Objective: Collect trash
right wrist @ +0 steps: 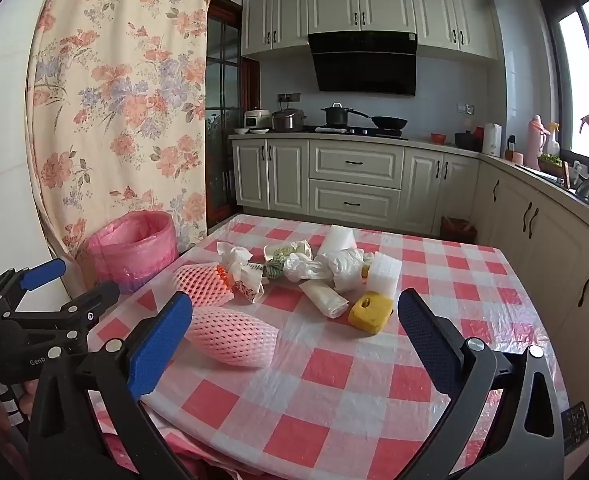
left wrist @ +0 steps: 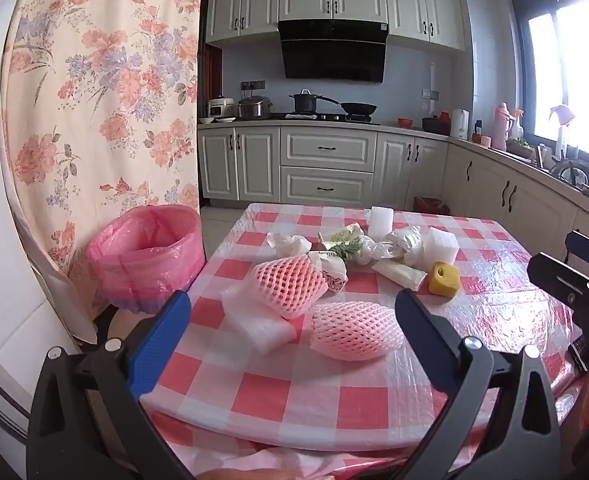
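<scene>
Trash lies on the red-checked table [left wrist: 358, 396] [right wrist: 334, 384]: two pink foam fruit nets [left wrist: 356, 330] [left wrist: 288, 284] [right wrist: 230, 336] [right wrist: 202, 282], white foam blocks [left wrist: 254, 320] [left wrist: 440, 246] [right wrist: 384, 272], crumpled plastic bags [left wrist: 390, 246] [right wrist: 334, 264], paper wrappers [left wrist: 398, 274] [right wrist: 324, 298] and a yellow sponge [left wrist: 444, 278] [right wrist: 370, 312]. A bin lined with a pink bag [left wrist: 146, 256] [right wrist: 132, 250] stands left of the table. My left gripper [left wrist: 292, 312] hangs open over the near edge, nothing between its fingers. My right gripper [right wrist: 294, 312] is open too, short of the sponge.
A floral curtain [left wrist: 102, 120] hangs behind the bin. Kitchen cabinets, a stove with pots [left wrist: 334, 108] and a counter along the right wall [right wrist: 554, 216] surround the table. The right gripper's body shows at the left wrist view's right edge [left wrist: 574, 284].
</scene>
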Action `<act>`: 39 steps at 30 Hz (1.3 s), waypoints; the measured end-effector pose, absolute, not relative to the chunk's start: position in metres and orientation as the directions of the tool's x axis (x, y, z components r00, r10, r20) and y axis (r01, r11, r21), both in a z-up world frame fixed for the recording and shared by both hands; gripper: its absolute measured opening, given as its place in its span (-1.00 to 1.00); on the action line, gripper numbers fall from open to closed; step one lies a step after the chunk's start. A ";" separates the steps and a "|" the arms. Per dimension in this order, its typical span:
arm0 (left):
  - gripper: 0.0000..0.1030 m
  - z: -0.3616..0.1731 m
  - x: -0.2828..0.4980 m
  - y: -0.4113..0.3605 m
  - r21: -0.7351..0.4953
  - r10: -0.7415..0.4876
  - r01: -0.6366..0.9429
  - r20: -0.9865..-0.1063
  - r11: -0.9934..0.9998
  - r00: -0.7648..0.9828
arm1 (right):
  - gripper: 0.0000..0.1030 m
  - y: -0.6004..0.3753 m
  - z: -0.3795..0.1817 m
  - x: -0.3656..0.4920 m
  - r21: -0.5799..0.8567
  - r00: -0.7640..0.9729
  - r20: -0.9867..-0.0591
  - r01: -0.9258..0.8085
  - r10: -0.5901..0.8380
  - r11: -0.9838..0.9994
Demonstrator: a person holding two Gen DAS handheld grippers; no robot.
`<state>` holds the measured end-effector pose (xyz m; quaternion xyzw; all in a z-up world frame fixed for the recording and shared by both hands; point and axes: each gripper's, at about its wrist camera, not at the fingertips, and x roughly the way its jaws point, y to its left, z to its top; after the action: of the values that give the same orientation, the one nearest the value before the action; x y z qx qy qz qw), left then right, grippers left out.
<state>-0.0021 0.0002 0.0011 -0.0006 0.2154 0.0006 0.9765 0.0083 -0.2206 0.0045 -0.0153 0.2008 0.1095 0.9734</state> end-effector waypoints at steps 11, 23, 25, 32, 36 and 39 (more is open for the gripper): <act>0.92 0.001 -0.008 -0.001 -0.004 0.001 -0.002 -0.422 1.000 0.906 | 0.87 -0.222 0.007 0.010 0.030 0.896 -0.390 -0.216 0.210 0.976; 0.92 0.001 -0.004 0.002 -0.005 0.002 -0.004 -0.426 1.000 0.905 | 0.87 -0.223 0.007 0.006 0.031 0.896 -0.391 -0.216 0.210 0.976; 0.92 0.001 -0.004 0.001 -0.005 0.002 -0.005 -0.425 1.000 0.905 | 0.87 -0.223 0.006 0.009 0.032 0.895 -0.393 -0.216 0.211 0.976; 0.92 0.000 -0.004 0.002 -0.005 0.004 -0.006 -0.425 1.000 0.905 | 0.87 -0.223 0.005 0.008 0.032 0.894 -0.393 -0.218 0.213 0.975; 0.92 0.001 -0.004 0.002 -0.006 0.003 -0.006 -0.425 1.000 0.905 | 0.87 -0.223 0.005 0.009 0.032 0.895 -0.393 -0.218 0.213 0.975; 0.92 0.001 -0.004 0.002 -0.006 0.003 -0.006 -0.425 1.000 0.905 | 0.87 -0.223 0.005 0.009 0.033 0.894 -0.393 -0.218 0.213 0.975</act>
<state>-0.0040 0.0020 0.0007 -0.0035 0.2177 0.0022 0.9760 0.0086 -0.2227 0.0053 -0.0062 0.2012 0.1108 0.9732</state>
